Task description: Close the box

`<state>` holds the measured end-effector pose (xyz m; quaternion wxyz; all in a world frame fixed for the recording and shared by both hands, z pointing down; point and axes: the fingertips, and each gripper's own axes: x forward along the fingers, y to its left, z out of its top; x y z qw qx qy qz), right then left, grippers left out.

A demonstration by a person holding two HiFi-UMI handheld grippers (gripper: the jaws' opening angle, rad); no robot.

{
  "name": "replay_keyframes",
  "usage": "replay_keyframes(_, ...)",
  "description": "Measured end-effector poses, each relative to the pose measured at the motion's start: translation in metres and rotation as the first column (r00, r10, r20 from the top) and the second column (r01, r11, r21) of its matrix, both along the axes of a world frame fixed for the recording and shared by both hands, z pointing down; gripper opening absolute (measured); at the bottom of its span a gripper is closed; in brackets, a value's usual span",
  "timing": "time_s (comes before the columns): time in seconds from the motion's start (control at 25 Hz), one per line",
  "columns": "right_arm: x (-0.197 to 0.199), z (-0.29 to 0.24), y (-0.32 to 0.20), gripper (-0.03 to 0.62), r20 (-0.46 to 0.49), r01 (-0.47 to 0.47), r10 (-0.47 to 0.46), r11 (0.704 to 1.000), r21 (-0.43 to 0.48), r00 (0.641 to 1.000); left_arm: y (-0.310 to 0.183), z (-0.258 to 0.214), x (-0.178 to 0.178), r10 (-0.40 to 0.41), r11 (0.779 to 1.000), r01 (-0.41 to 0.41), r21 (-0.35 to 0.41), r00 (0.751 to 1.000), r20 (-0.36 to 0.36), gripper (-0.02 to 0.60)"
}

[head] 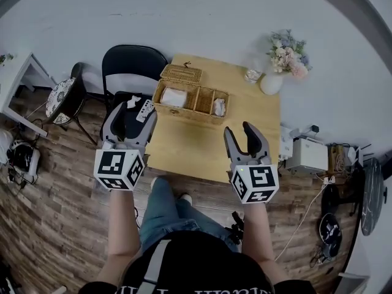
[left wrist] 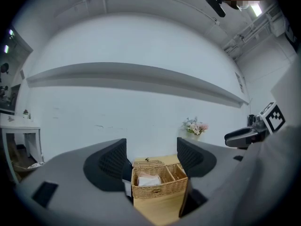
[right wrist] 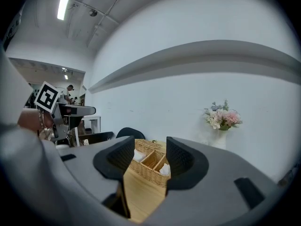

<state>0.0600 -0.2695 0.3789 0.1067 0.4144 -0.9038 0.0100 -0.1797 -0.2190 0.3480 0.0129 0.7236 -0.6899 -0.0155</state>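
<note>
A wicker box with three compartments stands at the far side of the wooden table. Its woven lid is folded back behind the left compartment. White cloth lies in the left and right compartments. My left gripper hovers open over the table's left edge, short of the box. My right gripper hovers open over the table's near right part. Nothing is between either pair of jaws. The left gripper view frames the box between the open jaws of that gripper. In the right gripper view the box lies ahead of the gripper.
A vase of flowers and a small bowl stand at the table's far right corner. A black chair holding small items sits left of the table, with a cushioned stool beyond it. A white device lies on the floor at right.
</note>
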Motion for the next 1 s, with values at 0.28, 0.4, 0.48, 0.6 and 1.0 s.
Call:
replay_keyframes(0.28, -0.006, 0.008, -0.012, 0.209, -0.008, -0.023, 0.023, 1.000, -0.018, 1.000, -0.020, 0.007, -0.017, 0.005, 1.000, -0.005, -0.013, 1.000, -0.016, 0.325)
replay_keyframes(0.4, -0.019, 0.011, -0.024, 0.209, -0.001, -0.038, 0.038, 0.998, -0.040, 0.999, -0.036, 0.005, -0.032, 0.008, 1.000, -0.008, -0.016, 1.000, -0.017, 0.325)
replay_keyframes(0.48, -0.031, 0.013, -0.035, 0.209, -0.007, -0.044, 0.044, 0.998, -0.050, 0.999, -0.050, 0.009, -0.044, 0.013, 1.000, -0.013, -0.028, 1.000, -0.023, 0.325)
replay_keyframes(0.6, -0.047, 0.017, -0.053, 0.209, -0.016, -0.055, 0.054, 0.997, -0.060, 0.998, -0.074, 0.018, -0.061, 0.024, 0.998, -0.026, -0.053, 0.999, -0.039, 0.325)
replay_keyframes(1.0, -0.084, 0.042, -0.112, 0.209, -0.031, -0.150, 0.148, 0.980, -0.129, 0.989, -0.161, 0.080, -0.095, 0.169, 0.943, -0.176, -0.281, 0.984, -0.050, 0.325)
